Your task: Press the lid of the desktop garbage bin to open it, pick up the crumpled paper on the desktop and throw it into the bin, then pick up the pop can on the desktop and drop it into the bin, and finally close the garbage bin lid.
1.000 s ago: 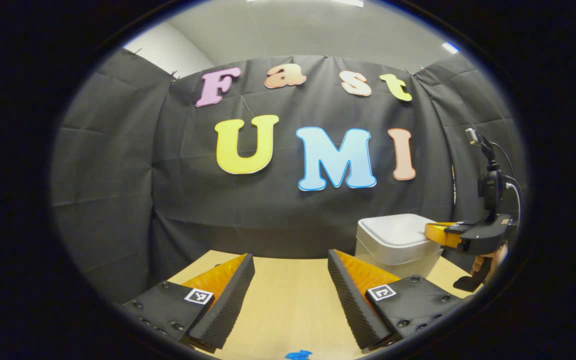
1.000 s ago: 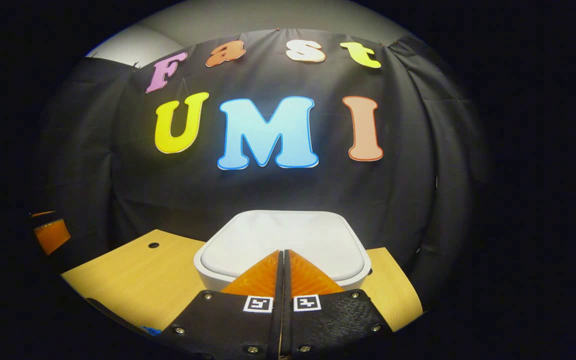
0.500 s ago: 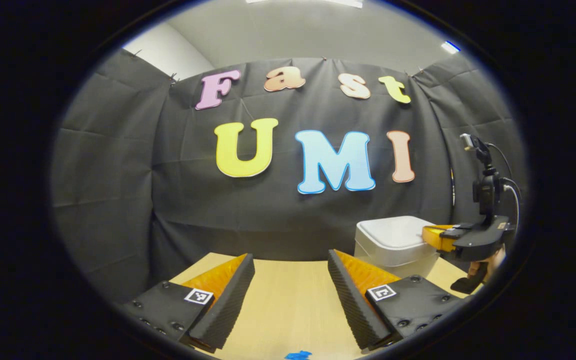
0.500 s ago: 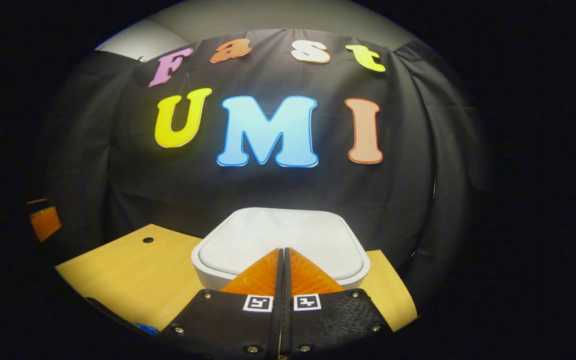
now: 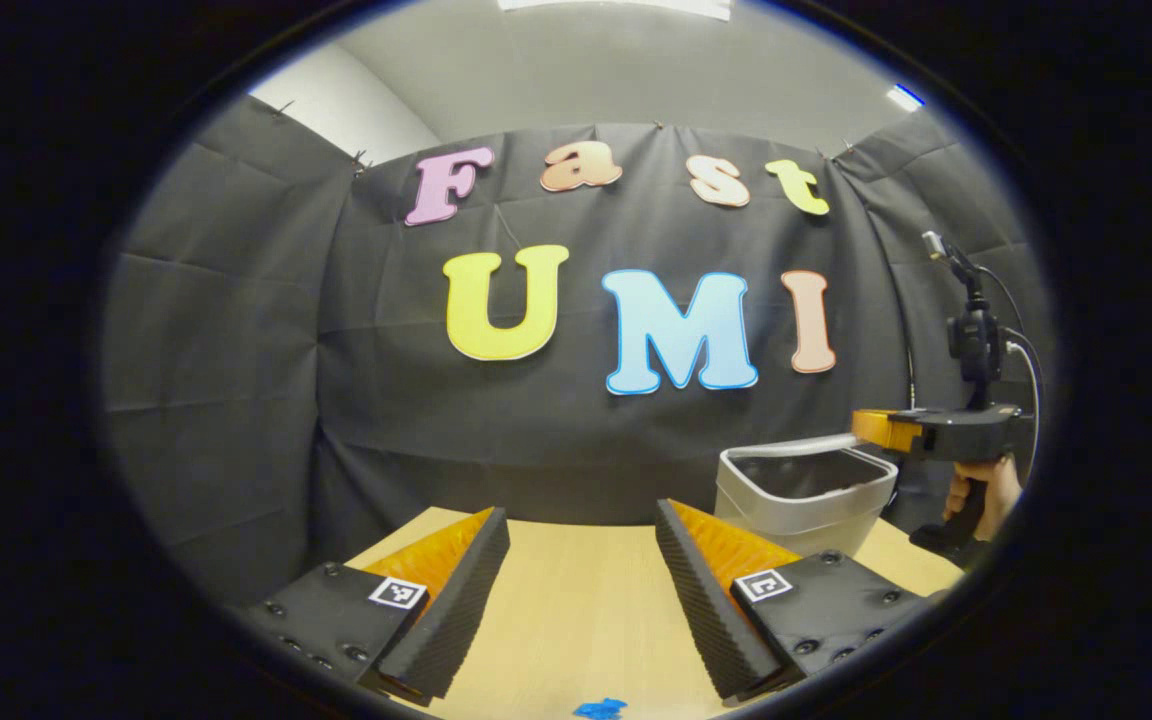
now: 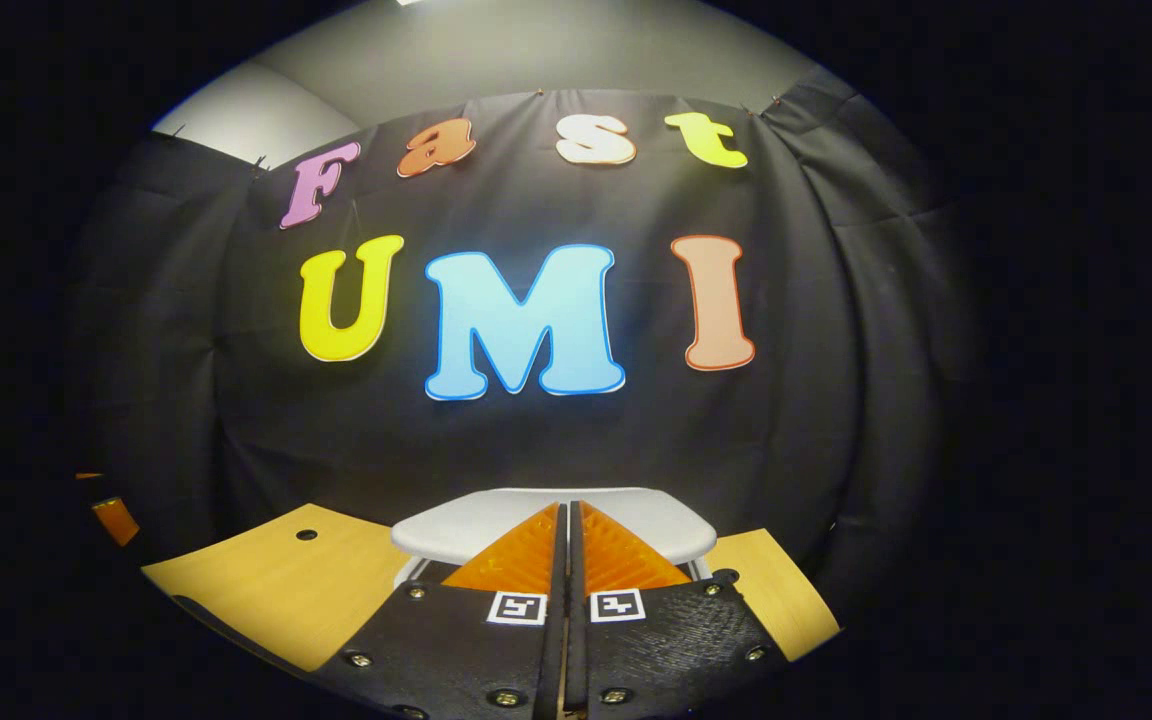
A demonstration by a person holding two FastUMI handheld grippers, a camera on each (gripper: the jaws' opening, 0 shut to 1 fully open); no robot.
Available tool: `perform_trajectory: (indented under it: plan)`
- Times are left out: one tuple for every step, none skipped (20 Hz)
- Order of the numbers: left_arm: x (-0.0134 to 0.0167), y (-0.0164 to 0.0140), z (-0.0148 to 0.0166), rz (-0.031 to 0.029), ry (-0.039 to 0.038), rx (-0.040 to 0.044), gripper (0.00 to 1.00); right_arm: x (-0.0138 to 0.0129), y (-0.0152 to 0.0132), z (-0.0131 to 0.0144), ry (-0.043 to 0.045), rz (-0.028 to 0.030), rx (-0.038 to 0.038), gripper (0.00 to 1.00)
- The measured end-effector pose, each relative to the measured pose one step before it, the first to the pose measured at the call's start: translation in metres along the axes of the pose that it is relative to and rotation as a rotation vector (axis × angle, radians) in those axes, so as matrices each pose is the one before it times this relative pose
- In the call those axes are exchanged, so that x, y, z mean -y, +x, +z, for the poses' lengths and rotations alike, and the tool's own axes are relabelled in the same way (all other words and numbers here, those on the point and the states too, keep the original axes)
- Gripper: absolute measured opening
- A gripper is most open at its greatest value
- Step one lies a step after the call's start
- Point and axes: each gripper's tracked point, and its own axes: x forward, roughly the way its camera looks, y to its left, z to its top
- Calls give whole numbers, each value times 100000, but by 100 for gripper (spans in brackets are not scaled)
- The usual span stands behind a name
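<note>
I am in a booth with black cloth walls, and a light wood desk (image 5: 576,600) sits in front of me.

The white bin (image 5: 798,492) stands on the far right part of the desk. In the left gripper view its top looks open and dark inside. In the right gripper view the lid (image 6: 481,522) is a pale flat shape right past my tips, and I think it is popped up.

My right tongs (image 6: 567,545) are pressed tight together with nothing between them. They are right at the bin, just above its rim. In the left gripper view I see them from the side, with my hand (image 5: 976,495) on the handle.

My left tongs (image 5: 576,560) are wide open and hold nothing. They point across the bare desk, and the bin is ahead of them and off to the right. A small blue mark (image 5: 601,708) is on the desk near me.

I think the lid step is about done, so the paper comes next. I cannot see the crumpled paper or the pop can from here. My left tongs are already open, so they seem ready to grab. My right tongs are closer to the bin, so they would have the shorter trip for the drop. I cannot tell which way the paper lies yet.
</note>
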Motion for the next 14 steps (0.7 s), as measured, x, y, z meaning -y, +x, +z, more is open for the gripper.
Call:
perform_trajectory:
  plan:
    - [-117, -43, 1, 257, -116, 50, 99, -63, -243, 447, 235, -97, 1542, 2]
    - [-103, 31, -45, 219, -141, 49, 99, -47, -166, 513, 123, -59, 1205, 2]
    - [-9, -79, 16, 181, -275, 43, 99, -62, -243, 304, -265, 69, 1017, 2]
    - [-47, -12, -60, 89, -323, -143, 99, -36, -114, 431, -498, -24, 838, 2]
    - [-106, -54, 16, 224, -287, 222, 99, -78, -198, 79, -681, 87, 84, 2]
    - [-9, -81, 149, 66, -265, 314, 99, -17, -123, 20, -419, 88, 42, 2]
    - [29, -13, 117, -115, 10, 262, 99, 138, -200, 71, -645, -189, 43, 2]
    - [103, -139, 86, -13, 248, 144, 99, 106, -177, 109, -536, -163, 108, 2]
    - [101, 2, -12, -187, 185, 238, 99, -26, -258, 159, -453, -91, 124, 2]
    - [164, -142, 47, -330, 130, 25, 99, -67, -139, 111, -374, 137, 266, 2]
    - [-14, -98, -94, -113, 5, 198, 99, -37, -204, 109, -473, 207, 206, 2]
    - [122, -134, 21, -222, 43, 9, 99, -67, -168, -31, -371, 141, -101, 2]
    - [55, -83, 128, -79, -38, 6, 99, 52, -222, -109, -187, -34, -288, 2]
    - [-4, -130, -70, -49, -36, -89, 99, -125, -284, 70, 87, 280, 14, 2]
